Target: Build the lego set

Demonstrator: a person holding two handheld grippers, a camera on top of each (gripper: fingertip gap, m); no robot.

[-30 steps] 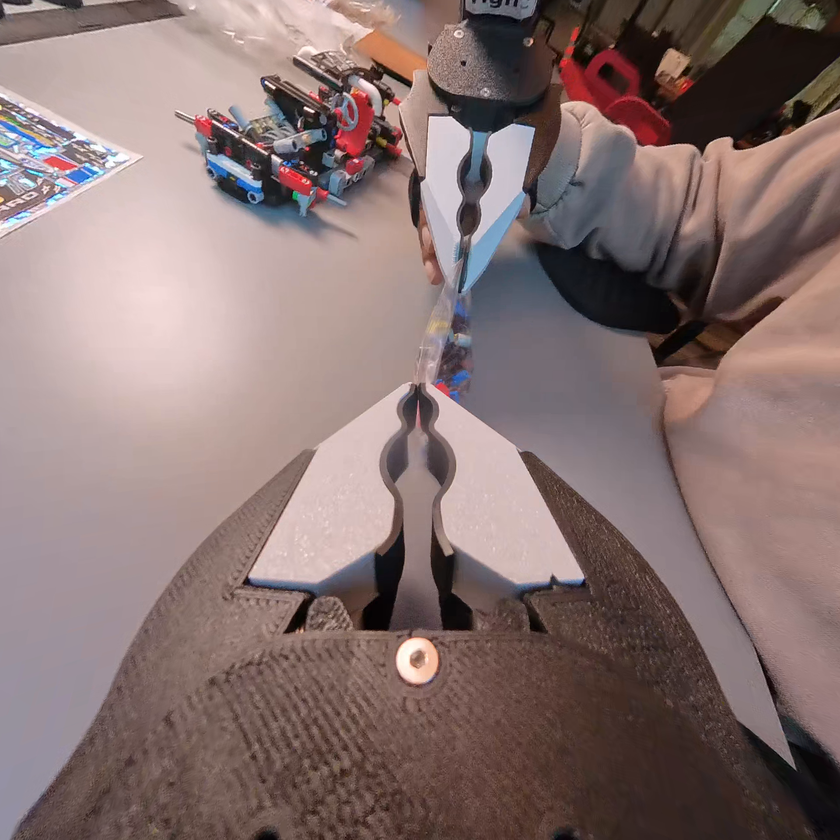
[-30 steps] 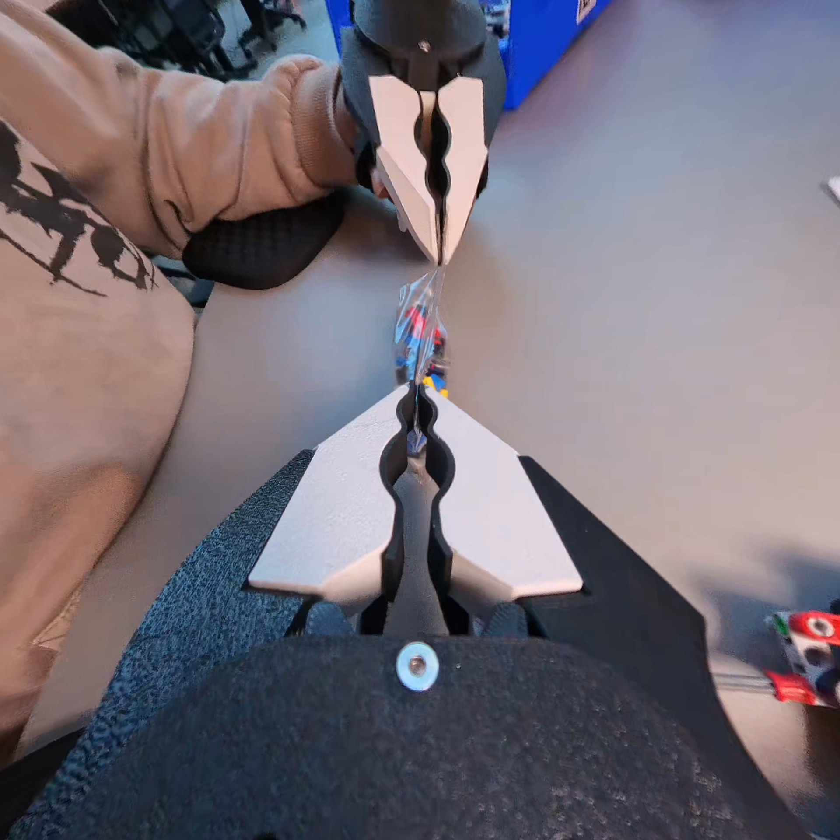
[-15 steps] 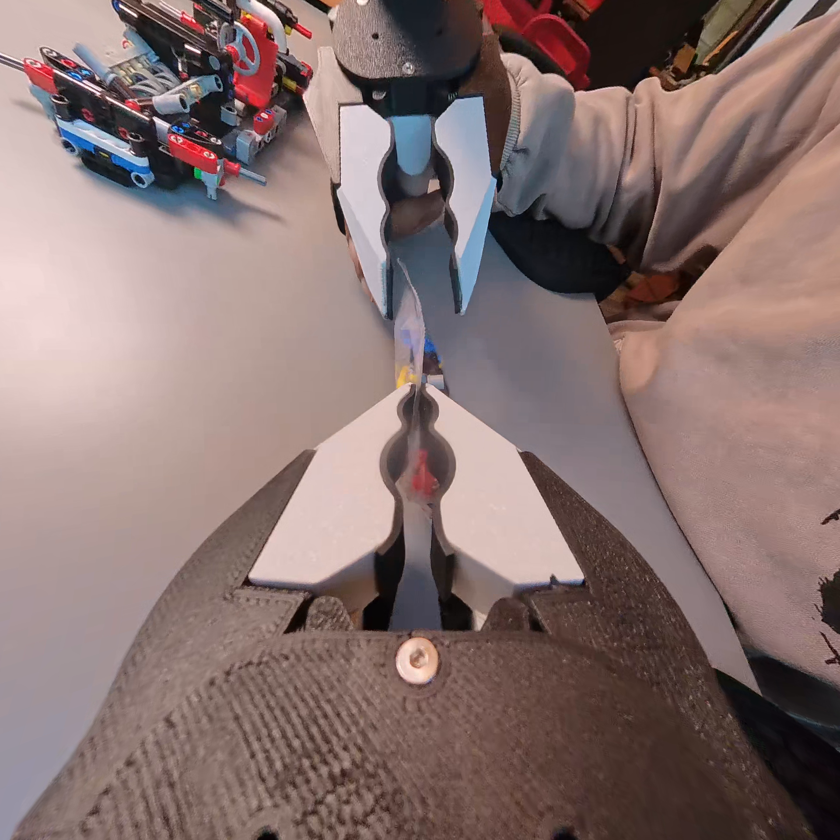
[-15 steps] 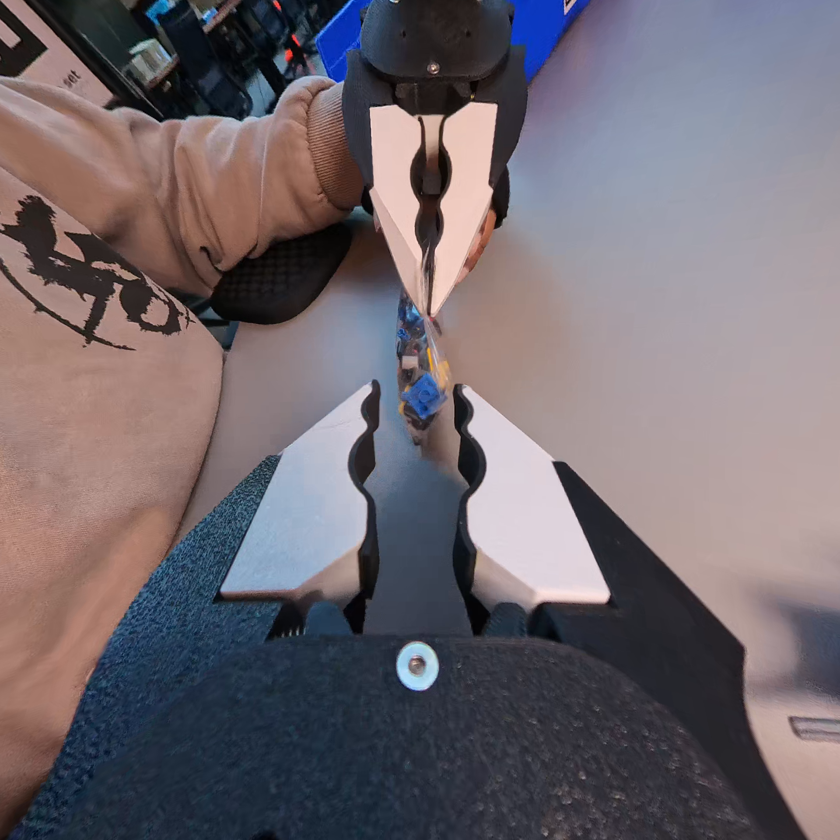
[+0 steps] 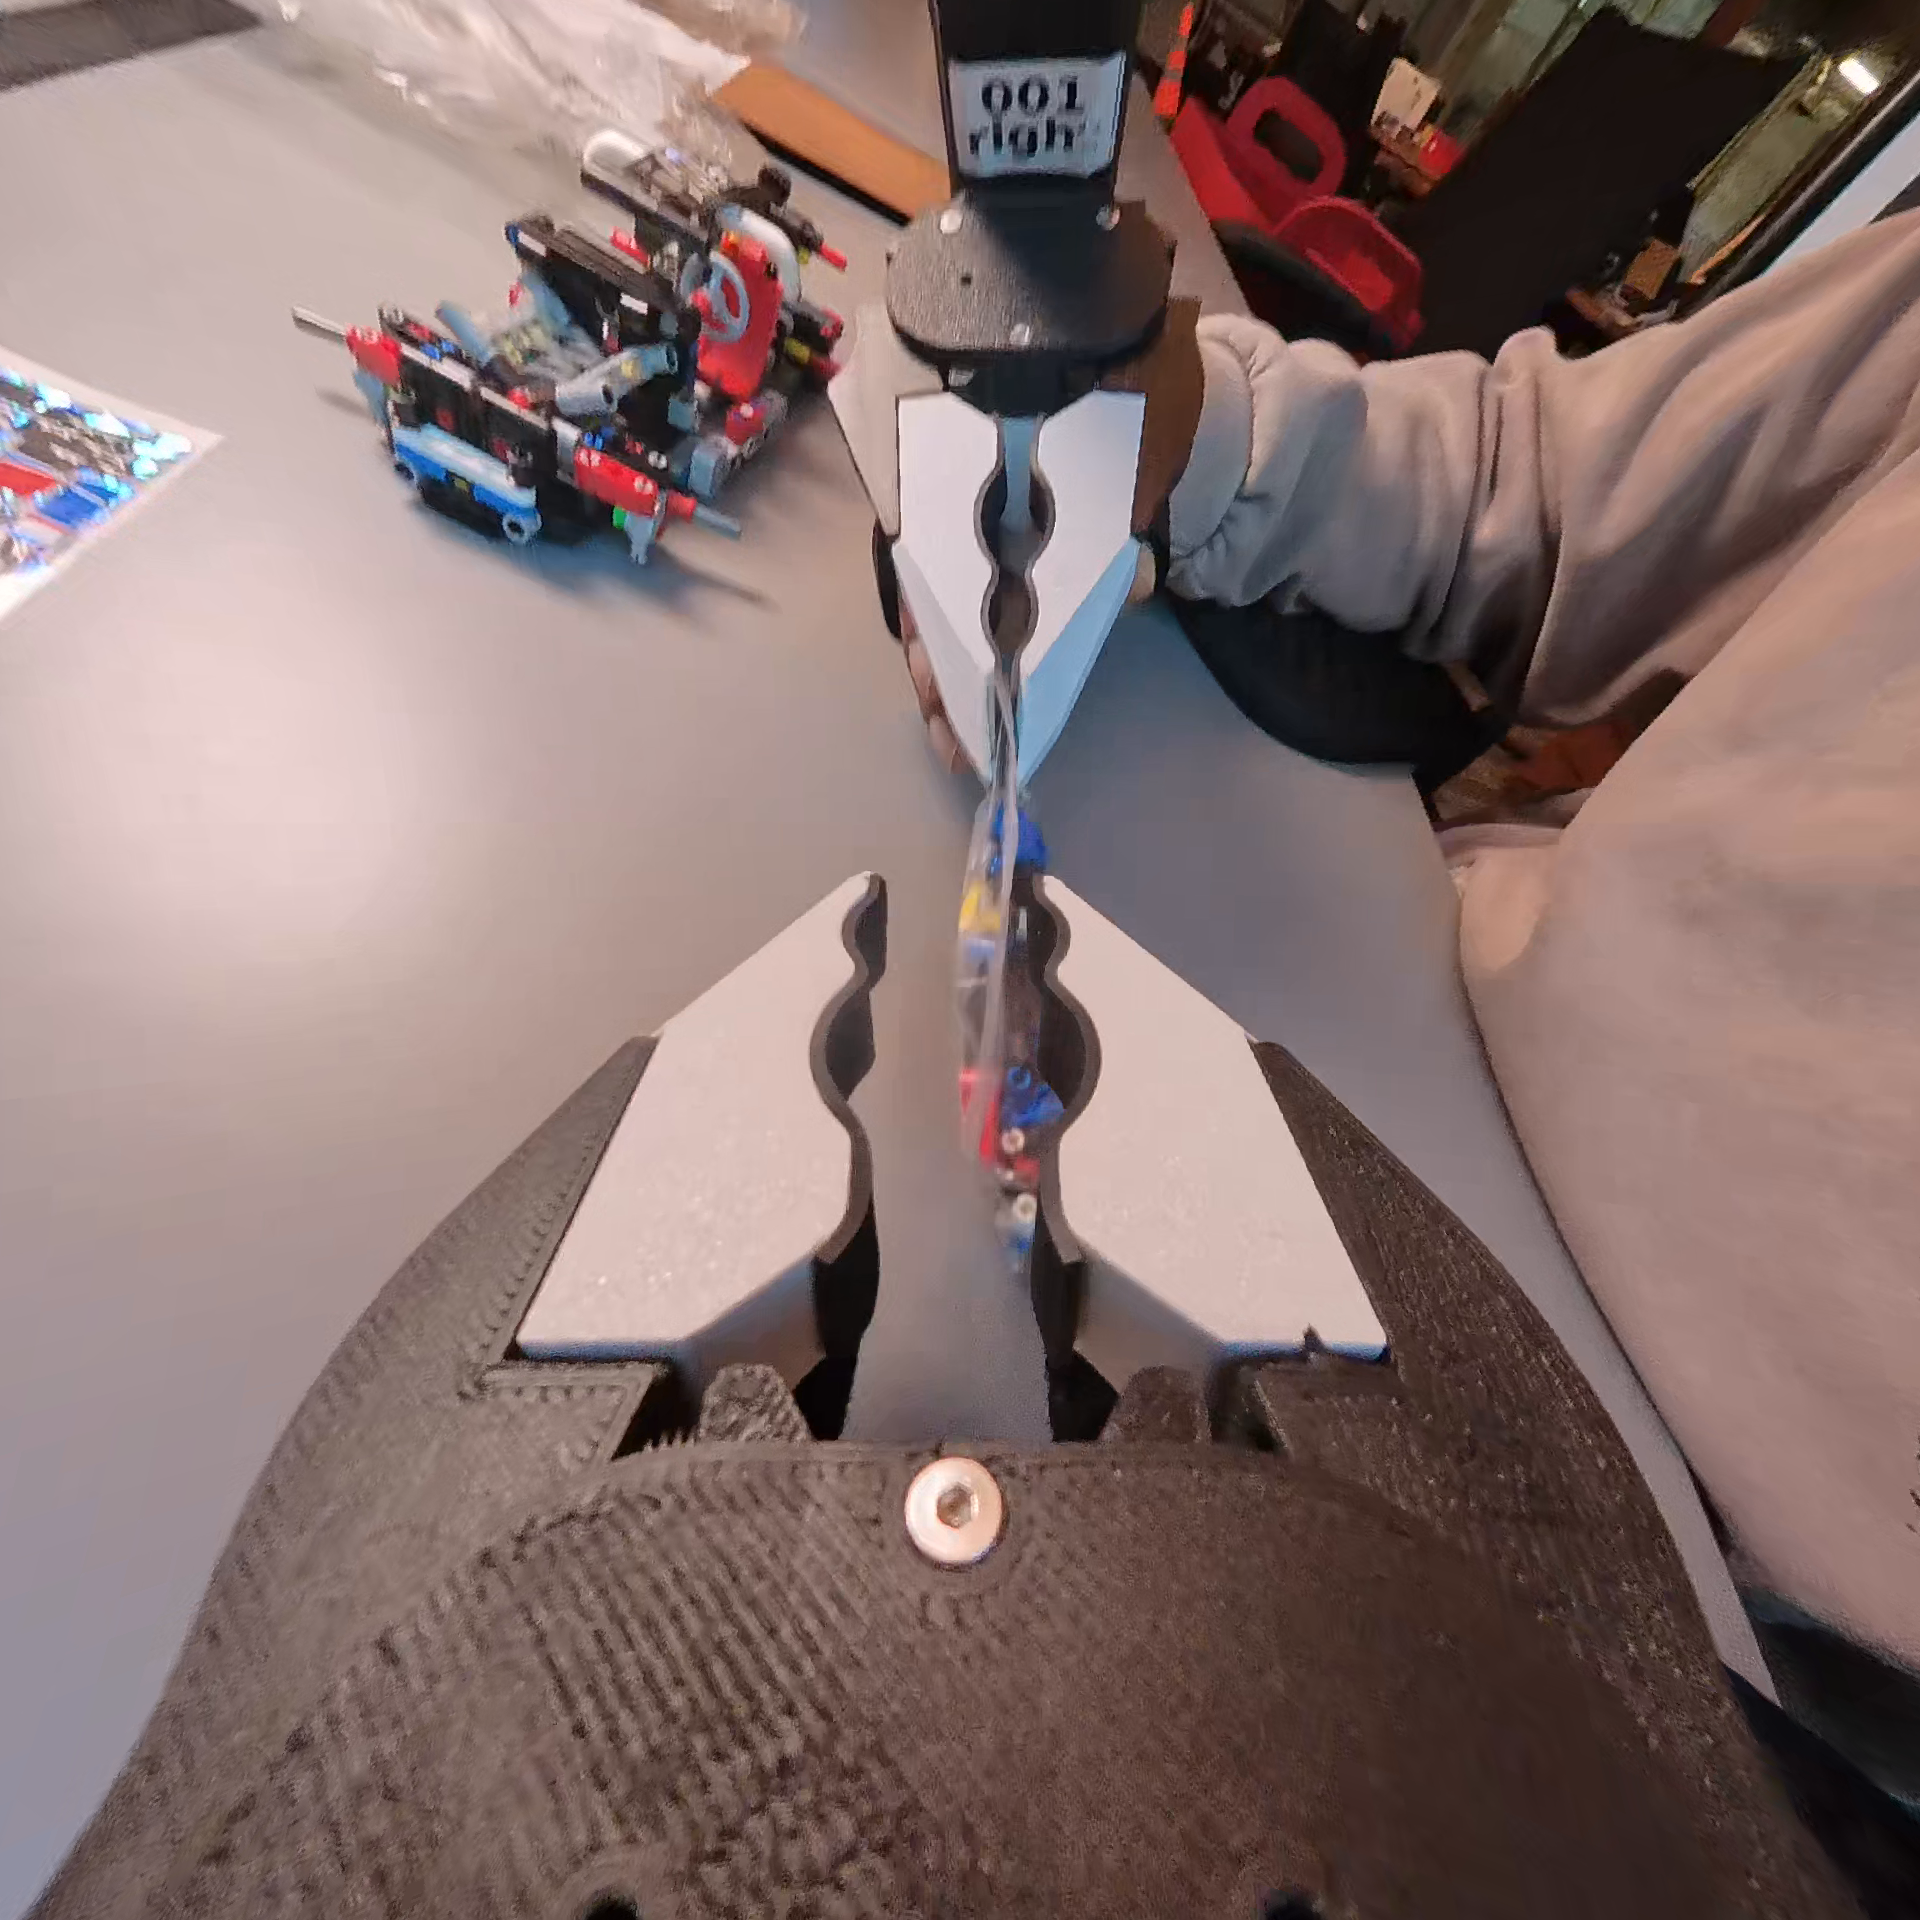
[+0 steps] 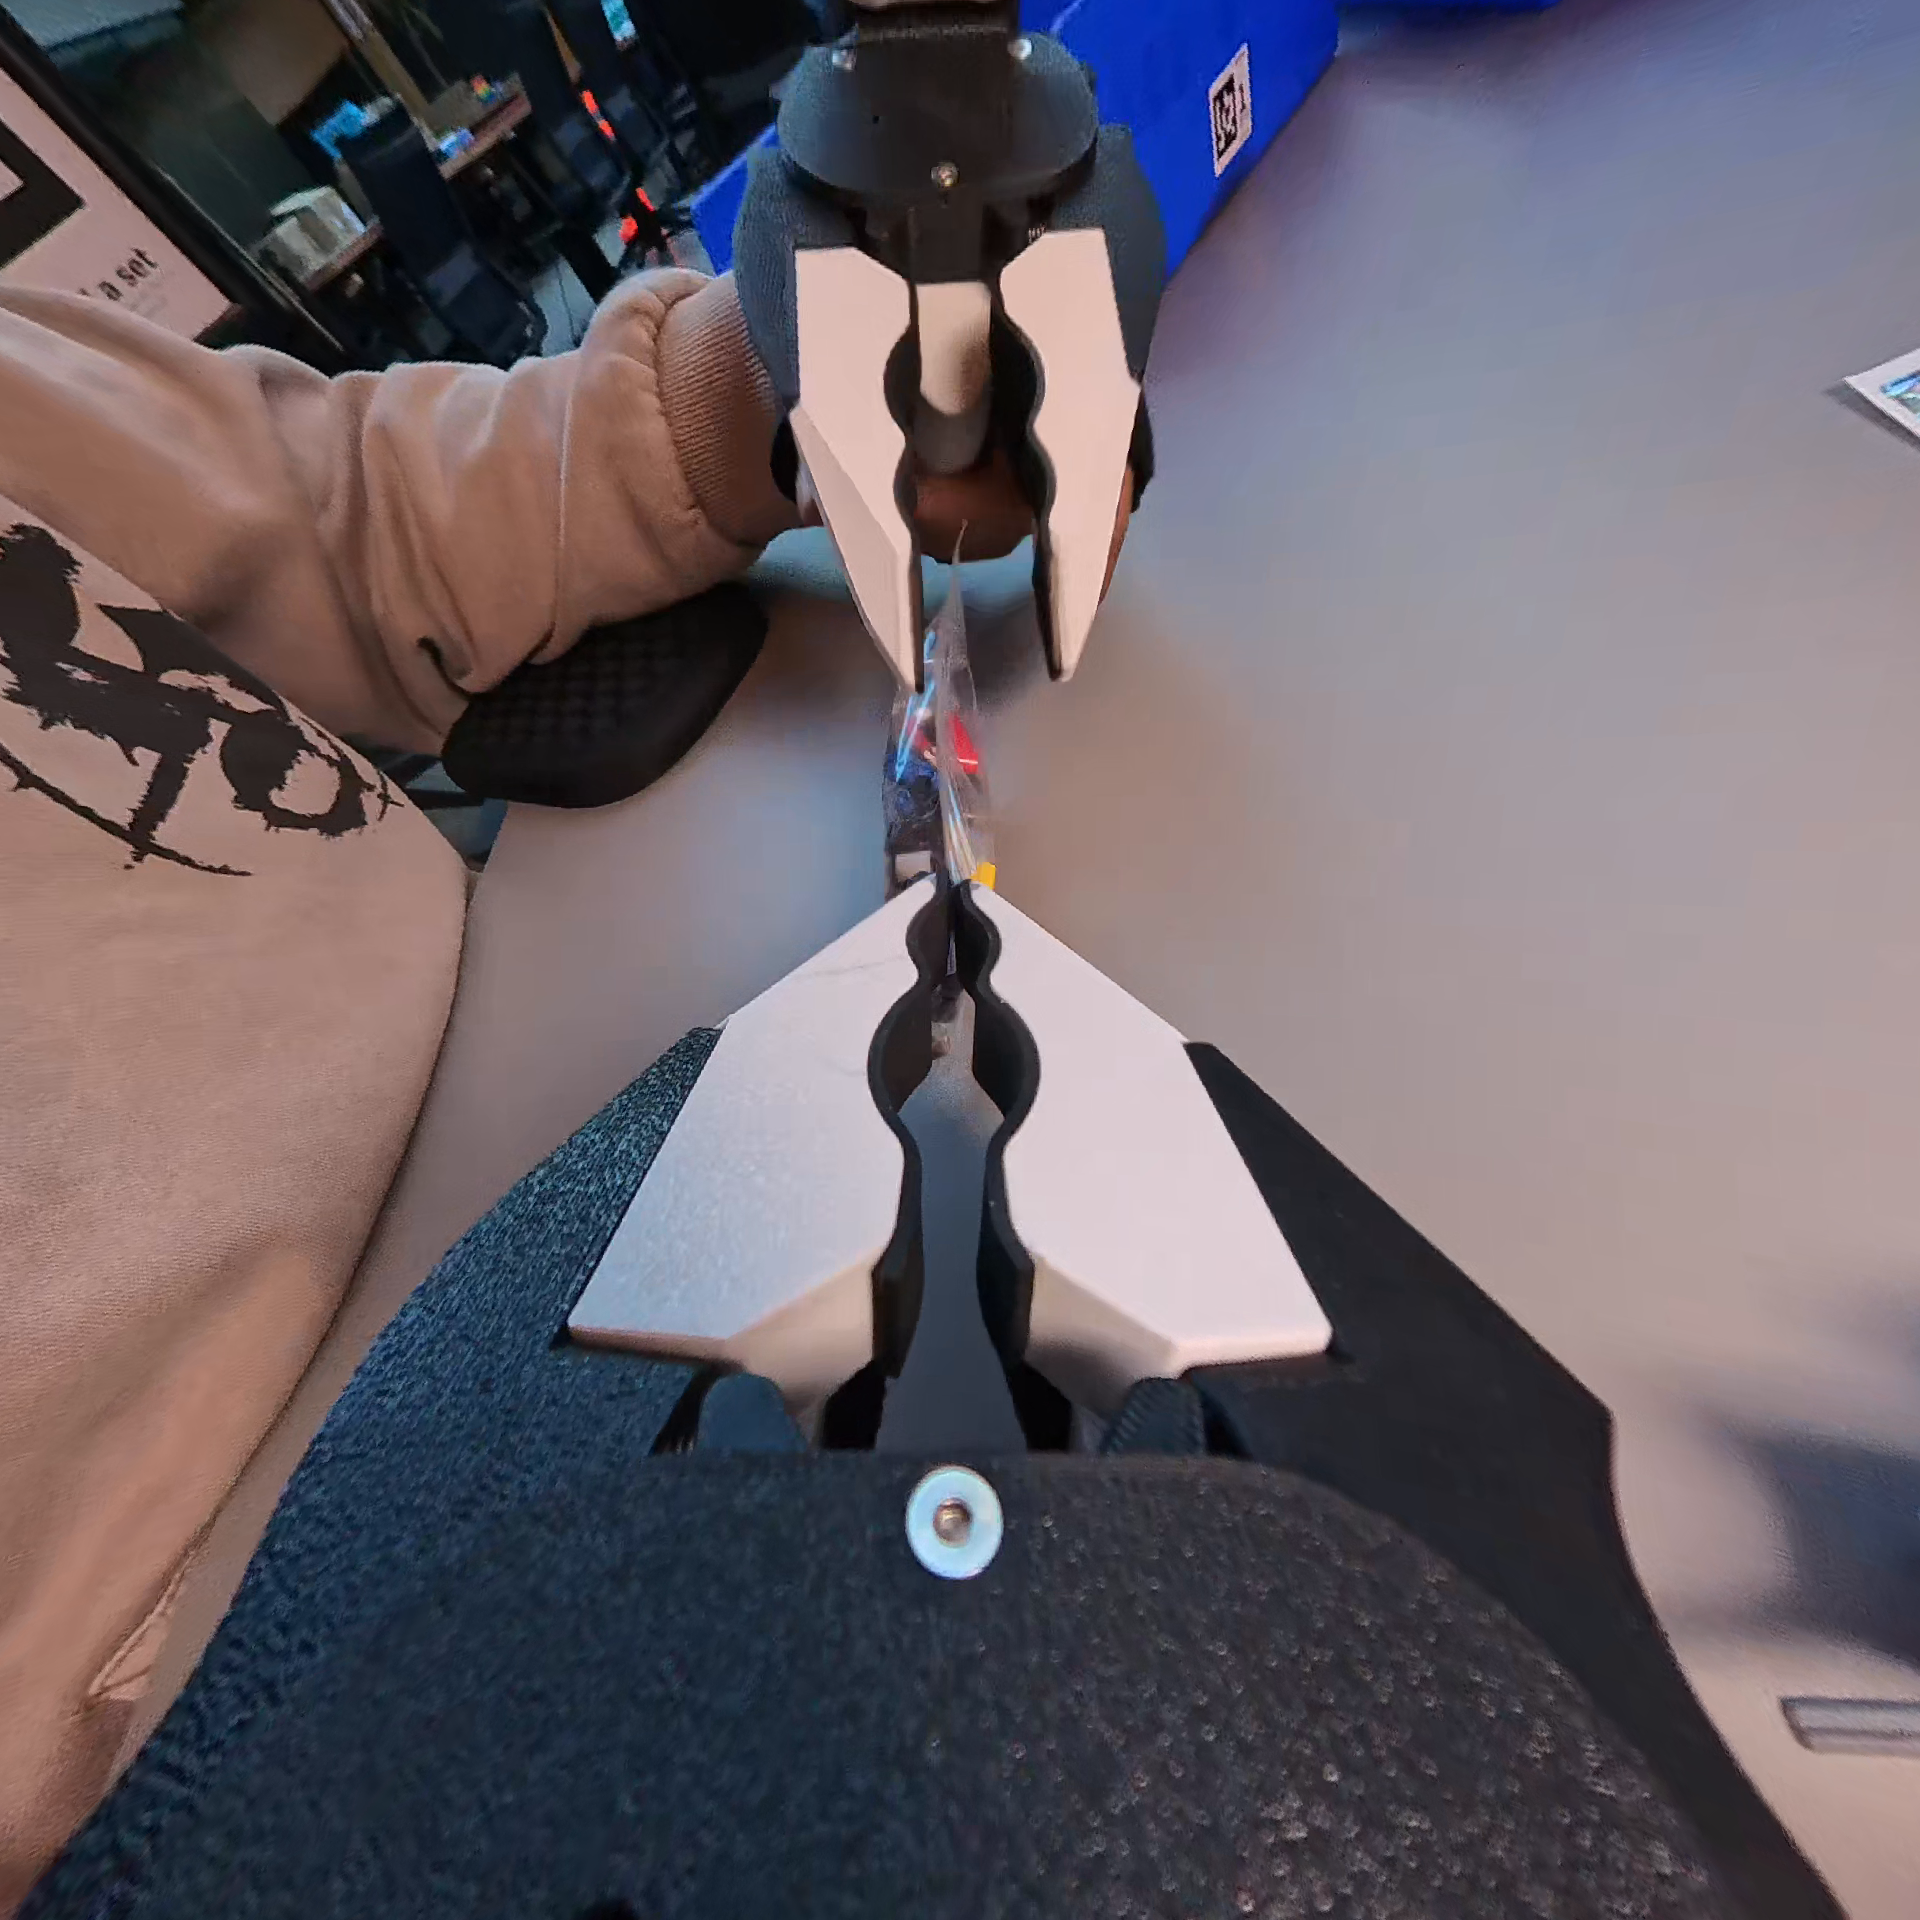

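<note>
Grey tabletop (image 5: 312, 935) fills most of the left wrist view, with a half-built lego model (image 5: 592, 416) sitting well off to the upper left, a printed sheet (image 5: 73, 468) at the left edge and some crumpled clear plastic (image 5: 540, 52) at the back. Up close, the left gripper (image 5: 961, 894) has its 2 fingers spread apart, and the small clear bag of pieces (image 5: 992, 997) hangs in the gap between them, leaning toward the one on the right side of the picture. Its top edge is pinched by the right gripper (image 5: 1003, 748), which is clamped onto the plastic.

Right wrist view shows the same thing from the other end: right gripper (image 6: 951, 894) closed on the thin edge of the bag (image 6: 935, 748), left gripper (image 6: 977, 665) wide open around the far end, a blue bin (image 6: 1143, 125) behind it.

My worry: only 1 pinch holds the whole bag, right at a slippery film edge. If it slides out, or the left closes on a hard piece instead of film, the bag probably drops or rips unevenly and tiny parts scatter over the table.
</note>
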